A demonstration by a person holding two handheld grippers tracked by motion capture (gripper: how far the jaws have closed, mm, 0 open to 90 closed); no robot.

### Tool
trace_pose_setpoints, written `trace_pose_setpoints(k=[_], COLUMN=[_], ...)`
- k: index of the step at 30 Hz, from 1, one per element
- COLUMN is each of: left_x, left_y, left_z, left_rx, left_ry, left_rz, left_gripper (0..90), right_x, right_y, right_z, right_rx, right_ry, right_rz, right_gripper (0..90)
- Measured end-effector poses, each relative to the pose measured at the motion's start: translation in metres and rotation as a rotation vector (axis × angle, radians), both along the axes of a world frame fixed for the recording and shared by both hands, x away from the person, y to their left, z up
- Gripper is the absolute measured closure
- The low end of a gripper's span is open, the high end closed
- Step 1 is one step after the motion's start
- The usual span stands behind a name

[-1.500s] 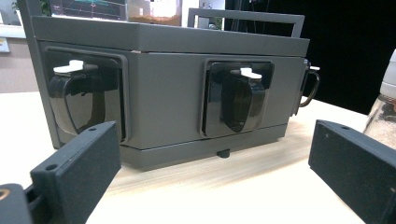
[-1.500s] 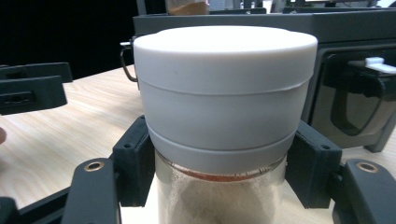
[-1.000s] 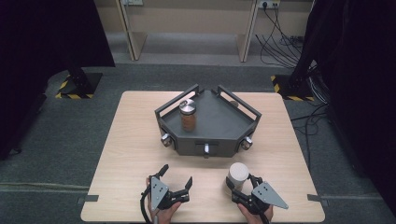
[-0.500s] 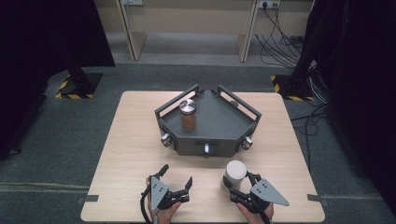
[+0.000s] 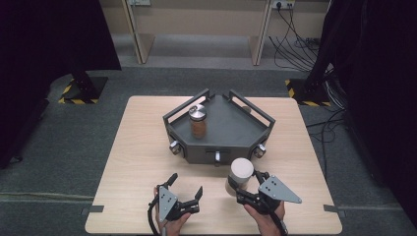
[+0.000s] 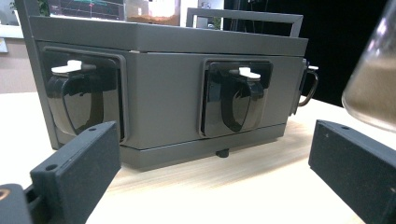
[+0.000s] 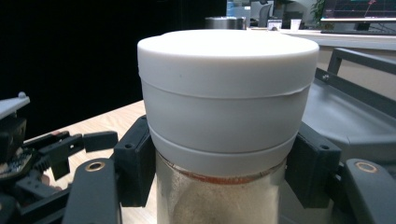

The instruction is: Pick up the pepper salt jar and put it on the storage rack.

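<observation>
Lifting the white-lidded jar [image 5: 240, 175] slightly up-frame from a second ago, lower centre-right, right gripper [image 5: 244, 189] pinching its glass below the lid. Suggesting transfer toward the grey tray [image 5: 231, 129]. Keeping left gripper [image 5: 184, 188] spread, empty, lower centre.

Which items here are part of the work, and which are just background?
In play: white-lidded jar clamped by the right gripper; grey tray; metal-lidded jar standing on it; left gripper, open.
Background: cables; floor stands.
</observation>
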State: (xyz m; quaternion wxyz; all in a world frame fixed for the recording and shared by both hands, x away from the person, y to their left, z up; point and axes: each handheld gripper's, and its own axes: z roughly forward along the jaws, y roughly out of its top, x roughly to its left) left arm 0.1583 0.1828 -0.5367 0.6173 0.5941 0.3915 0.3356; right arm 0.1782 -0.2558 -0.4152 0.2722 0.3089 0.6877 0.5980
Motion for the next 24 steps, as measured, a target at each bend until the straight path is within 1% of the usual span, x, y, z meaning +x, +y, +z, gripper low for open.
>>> trace_pose_setpoints(k=[7, 11, 16, 19, 24], left_x=[0.000, 0.000, 0.000, 0.000, 0.000], left_y=[0.000, 0.000, 0.001, 0.000, 0.001], left_z=[0.000, 0.000, 0.000, 0.000, 0.000], left_rx=[-0.001, -0.002, -0.004, -0.003, -0.004], left_ry=[0.000, 0.000, 0.000, 0.000, 0.001], left_rz=[0.000, -0.001, -0.001, -0.001, -0.001], left_gripper=[1.8, 1.8, 1.8, 1.7, 1.8], right_x=[0.013, 0.021, 0.035, 0.044, 0.060], right_y=[0.002, 0.007, 0.011, 0.014, 0.020], right_z=[0.021, 0.033, 0.047, 0.056, 0.072], right_rx=[0.006, -0.001, 0.003, 0.006, 0.004], right_ry=[0.019, 0.018, 0.029, 0.029, 0.020], right_rz=[0.015, 0.011, 0.006, 0.003, -0.020], right_gripper=[35.4, 35.4, 35.4, 35.4, 35.4])
